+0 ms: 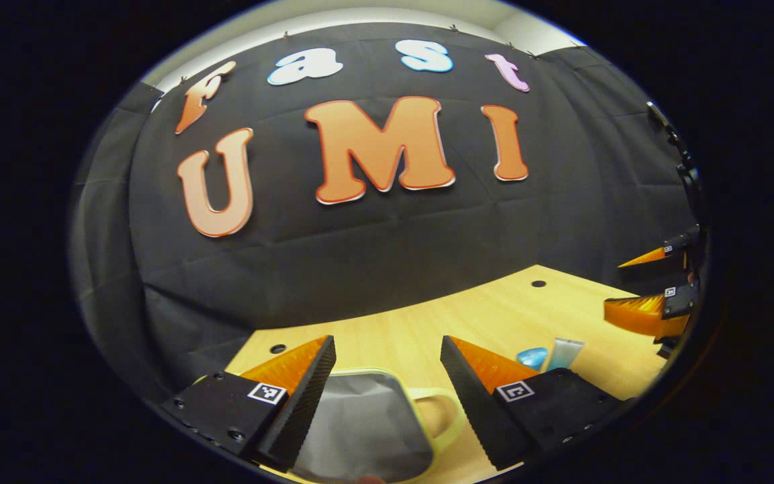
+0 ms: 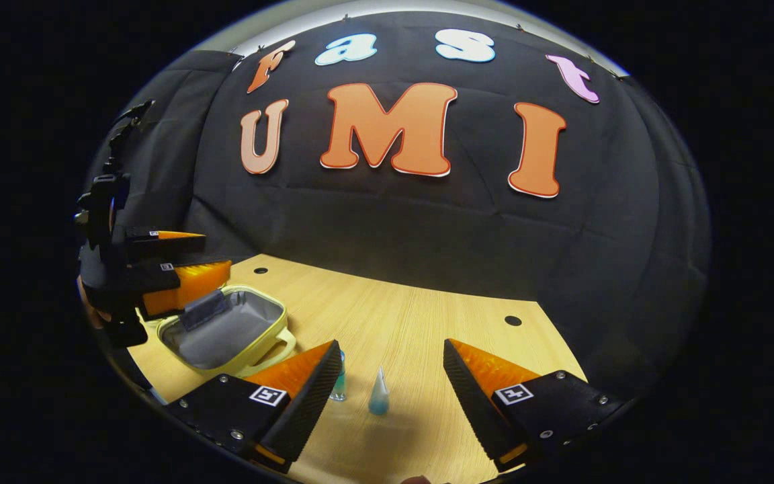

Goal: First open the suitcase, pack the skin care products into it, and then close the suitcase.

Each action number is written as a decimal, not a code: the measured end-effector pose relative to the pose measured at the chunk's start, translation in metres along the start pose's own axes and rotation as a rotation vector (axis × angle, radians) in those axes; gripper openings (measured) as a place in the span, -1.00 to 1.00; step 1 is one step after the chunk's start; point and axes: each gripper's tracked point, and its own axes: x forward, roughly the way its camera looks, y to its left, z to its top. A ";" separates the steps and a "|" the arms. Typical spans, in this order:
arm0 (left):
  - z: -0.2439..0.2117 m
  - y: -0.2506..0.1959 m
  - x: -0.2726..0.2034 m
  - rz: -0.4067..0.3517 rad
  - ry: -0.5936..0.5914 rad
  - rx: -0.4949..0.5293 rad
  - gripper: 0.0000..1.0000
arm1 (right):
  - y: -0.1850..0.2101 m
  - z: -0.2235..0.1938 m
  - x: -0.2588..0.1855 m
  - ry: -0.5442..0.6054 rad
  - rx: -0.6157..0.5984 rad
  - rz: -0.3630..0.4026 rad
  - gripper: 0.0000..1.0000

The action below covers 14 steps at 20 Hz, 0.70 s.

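Note:
The small pale yellow suitcase [image 1: 360, 417] lies open below my left gripper [image 1: 387, 346], grey lining up and its handle toward the products. This gripper is open and holds nothing. In the right gripper view the suitcase [image 2: 226, 329] sits at the left, with the left gripper [image 2: 209, 255] hovering over its far edge. My right gripper [image 2: 392, 346] is open above the table. Between its fingers stand a light blue tube [image 2: 379, 393] and a small teal bottle [image 2: 338, 384], half hidden by one finger. The left gripper view shows the tube [image 1: 565, 353], a blue-capped item [image 1: 531, 356] and the right gripper [image 1: 629, 286].
The light wooden table [image 2: 427, 323] has small dark holes [image 2: 512, 320] near its back edge. The black cloth wall rises directly behind it. A dark stand with a clamp [image 2: 101, 202] is at the far left of the right gripper view.

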 end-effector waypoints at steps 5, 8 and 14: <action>-0.025 -0.065 0.013 -0.089 0.041 -0.041 0.95 | -0.010 -0.014 0.002 0.025 -0.013 0.030 0.94; -0.049 -0.099 0.022 -0.135 0.067 -0.077 0.95 | -0.015 -0.027 0.005 0.033 -0.031 0.052 0.94; -0.097 -0.143 0.044 -0.168 0.130 -0.105 0.96 | -0.029 -0.056 0.005 0.066 -0.058 0.071 0.94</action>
